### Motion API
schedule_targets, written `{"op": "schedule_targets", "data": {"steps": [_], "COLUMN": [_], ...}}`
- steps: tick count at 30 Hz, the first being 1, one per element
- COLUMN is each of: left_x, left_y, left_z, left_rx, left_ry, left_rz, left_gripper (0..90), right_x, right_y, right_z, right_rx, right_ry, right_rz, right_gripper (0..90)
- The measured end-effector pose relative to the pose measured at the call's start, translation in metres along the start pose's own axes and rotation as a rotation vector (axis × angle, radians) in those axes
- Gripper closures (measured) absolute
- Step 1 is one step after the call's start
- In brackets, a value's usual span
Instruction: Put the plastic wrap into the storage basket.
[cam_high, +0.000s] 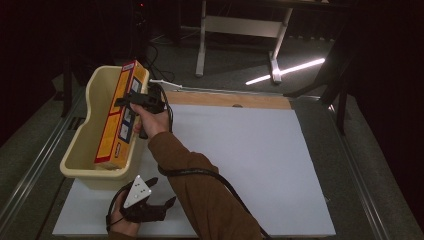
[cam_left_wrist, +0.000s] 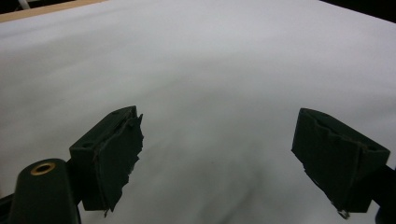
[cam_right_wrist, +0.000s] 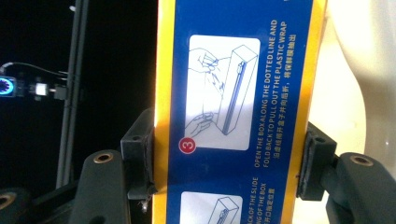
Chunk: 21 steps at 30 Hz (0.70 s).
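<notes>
A: Where is the plastic wrap box (cam_high: 121, 116) sitting right now?

B: At the left of the high view, inside the cream plastic bin (cam_high: 82, 145). It stands on its low end near the bin's front wall and leans, so its long axis runs from lower left up toward the upper middle of the frame, with the top end poking above the rim.

A: And which tongs have it?

B: The right gripper (cam_high: 131, 101). In the right gripper view the box (cam_right_wrist: 236, 107) fills the gap between the jaws, one pad on each yellow edge, so the jaws are closed across its narrow width and clamped on it. The grip sits in the upper part of the box, above the bin's rim.

A: The other hand?

B: The left gripper (cam_high: 162, 192) rests at the bottom of the high view, just in front of the bin on the white table sheet (cam_high: 250, 165). Its jaws stand wide apart with nothing between them; the left gripper view looks out over bare sheet (cam_left_wrist: 219, 70).

A: So what does the next move hinge on?

B: I'd judge it hinges on that lean. The box has to travel along its own long axis to pass the bin's wall cleanly, and the right hand is the one placed for it.
</notes>
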<state>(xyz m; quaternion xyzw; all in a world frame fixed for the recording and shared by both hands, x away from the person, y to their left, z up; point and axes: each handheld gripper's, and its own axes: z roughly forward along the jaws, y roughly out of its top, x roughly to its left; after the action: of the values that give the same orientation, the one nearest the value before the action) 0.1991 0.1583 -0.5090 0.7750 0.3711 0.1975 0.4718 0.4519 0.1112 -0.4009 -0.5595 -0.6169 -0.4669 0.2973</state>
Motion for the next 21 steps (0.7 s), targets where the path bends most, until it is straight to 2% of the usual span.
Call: {"op": "schedule_targets", "data": {"steps": [21], "left_x": [0.0007], "left_y": [-0.0005], "left_z": [-0.0007], "left_rx": [0.0], "left_ry": [0.003], "left_rz": [-0.004], "left_gripper": [15.5], "right_x": [0.0054], "right_y": [-0.0004], "right_z": [0.0024], "right_rx": [0.008], "right_ry": [-0.061], "right_rz": [-0.053], "right_gripper": [34.6]}}
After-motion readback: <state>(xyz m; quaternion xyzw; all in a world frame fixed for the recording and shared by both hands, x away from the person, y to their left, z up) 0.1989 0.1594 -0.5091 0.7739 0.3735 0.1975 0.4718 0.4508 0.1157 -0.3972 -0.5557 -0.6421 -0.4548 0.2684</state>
